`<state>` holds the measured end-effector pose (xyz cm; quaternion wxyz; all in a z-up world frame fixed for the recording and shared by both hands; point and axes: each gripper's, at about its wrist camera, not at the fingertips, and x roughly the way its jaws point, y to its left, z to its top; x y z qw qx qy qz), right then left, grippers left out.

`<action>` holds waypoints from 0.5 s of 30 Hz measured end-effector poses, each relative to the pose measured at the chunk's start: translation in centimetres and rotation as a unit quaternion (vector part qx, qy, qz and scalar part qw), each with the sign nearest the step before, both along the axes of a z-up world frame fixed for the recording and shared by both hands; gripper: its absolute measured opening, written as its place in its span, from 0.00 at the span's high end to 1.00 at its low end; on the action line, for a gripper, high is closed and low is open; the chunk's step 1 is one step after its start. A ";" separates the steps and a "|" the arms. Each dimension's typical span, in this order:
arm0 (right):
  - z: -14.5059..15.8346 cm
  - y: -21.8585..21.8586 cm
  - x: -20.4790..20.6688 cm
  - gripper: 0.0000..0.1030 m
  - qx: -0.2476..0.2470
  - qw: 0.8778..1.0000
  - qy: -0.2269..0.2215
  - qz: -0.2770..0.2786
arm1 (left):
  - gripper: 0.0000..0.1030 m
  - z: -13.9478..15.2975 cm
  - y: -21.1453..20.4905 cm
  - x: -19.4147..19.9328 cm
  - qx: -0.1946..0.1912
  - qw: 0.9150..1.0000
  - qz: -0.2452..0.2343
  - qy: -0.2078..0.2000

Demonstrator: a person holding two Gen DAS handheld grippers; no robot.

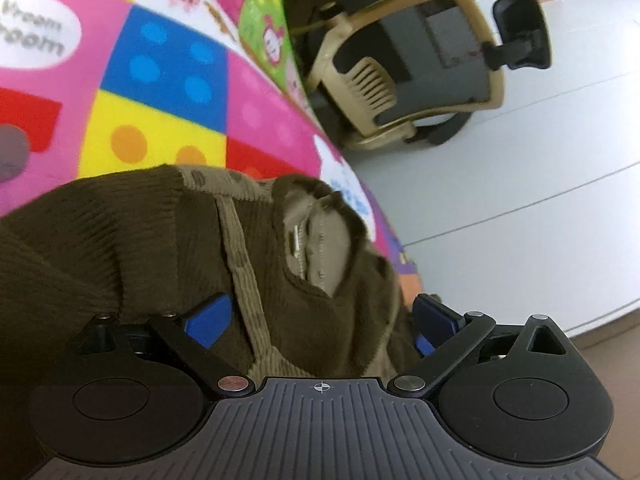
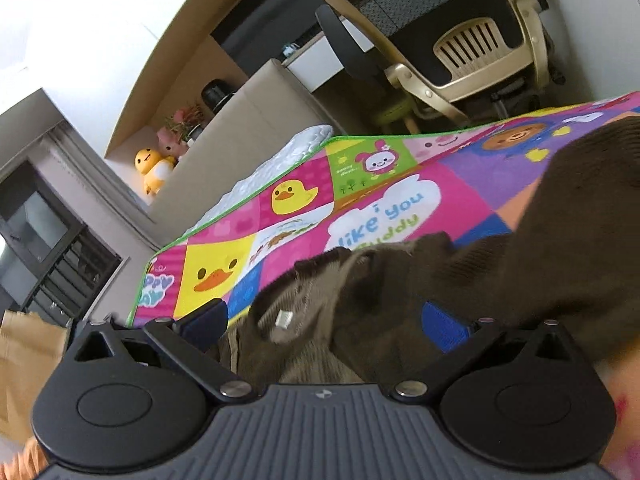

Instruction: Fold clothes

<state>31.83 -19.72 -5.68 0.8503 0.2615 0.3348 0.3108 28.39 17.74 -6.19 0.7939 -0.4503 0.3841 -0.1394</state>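
Garment: brown knit sweater (image 1: 132, 248), bunched on the colourful play mat (image 1: 160, 68); in the left wrist view it fills the frame from 9 o'clock through centre, its lighter collar lining and a small tag facing the camera.
Same garment, right view: sweater (image 2: 560, 216) runs from centre out to 3 o'clock, the mat (image 2: 304, 208) lying beyond it toward 12 o'clock.
Left gripper (image 1: 320, 322): blue pads spread wide, a thick fold of knit lying between them — not pinched, as far as I can judge.
Right gripper (image 2: 324, 326): pads likewise wide apart, cloth heaped in the gap and against the right pad; no clamp visible.
Surroundings: beige office chair (image 1: 420, 64) at 1 o'clock off the mat edge; yellow duck plush (image 2: 154, 168) on a shelf at 10 o'clock.
Step in hand: likely taking hold at the neck or shoulder area — both tools set into the cloth, garment not yet flat.
Next move calls for: closing each tool on one layer of fabric, then lifting and spreading the sweater flat before any fold.
Caution: bulky knit may catch in double layers.
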 end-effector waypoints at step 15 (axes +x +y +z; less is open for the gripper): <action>1.6 -0.3 -1.3 0.00 -0.099 0.993 -0.044 -0.046 | 0.03 3.7 3.7 2.7 0.082 0.987 0.109 -0.085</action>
